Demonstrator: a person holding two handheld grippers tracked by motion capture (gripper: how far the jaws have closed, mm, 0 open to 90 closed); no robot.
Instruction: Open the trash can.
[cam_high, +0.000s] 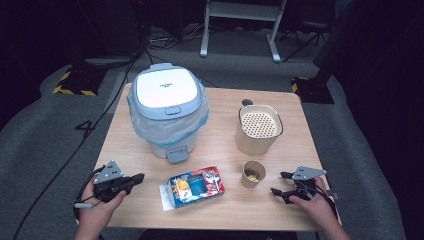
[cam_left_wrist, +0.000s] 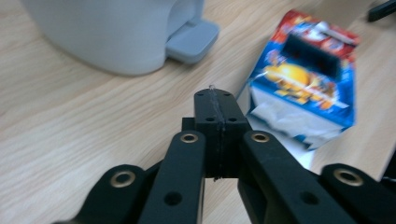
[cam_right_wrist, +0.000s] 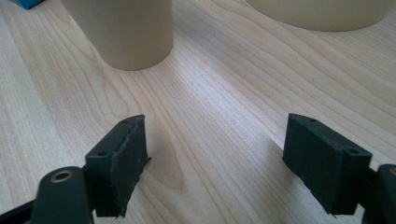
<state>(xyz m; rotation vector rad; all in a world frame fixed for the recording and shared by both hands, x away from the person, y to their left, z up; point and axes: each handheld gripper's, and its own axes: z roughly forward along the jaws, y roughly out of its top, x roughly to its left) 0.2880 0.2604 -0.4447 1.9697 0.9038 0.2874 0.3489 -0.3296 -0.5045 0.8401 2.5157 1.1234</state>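
The colourful snack bag (cam_high: 194, 187) lies flat near the front of the worktop (cam_high: 220, 210), its long side running left to right. The left gripper (cam_high: 136, 178) is just left of it, fingers pressed together and empty. The right gripper (cam_high: 280, 183), fingers spread and empty, sits farther off, by the small paper cup (cam_high: 253, 173).

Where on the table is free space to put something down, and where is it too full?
Free patches on the table: the far right corner behind the tall container, and the near edge between the snack box and the right gripper. Crowded: the middle, between bin, box and small cup.
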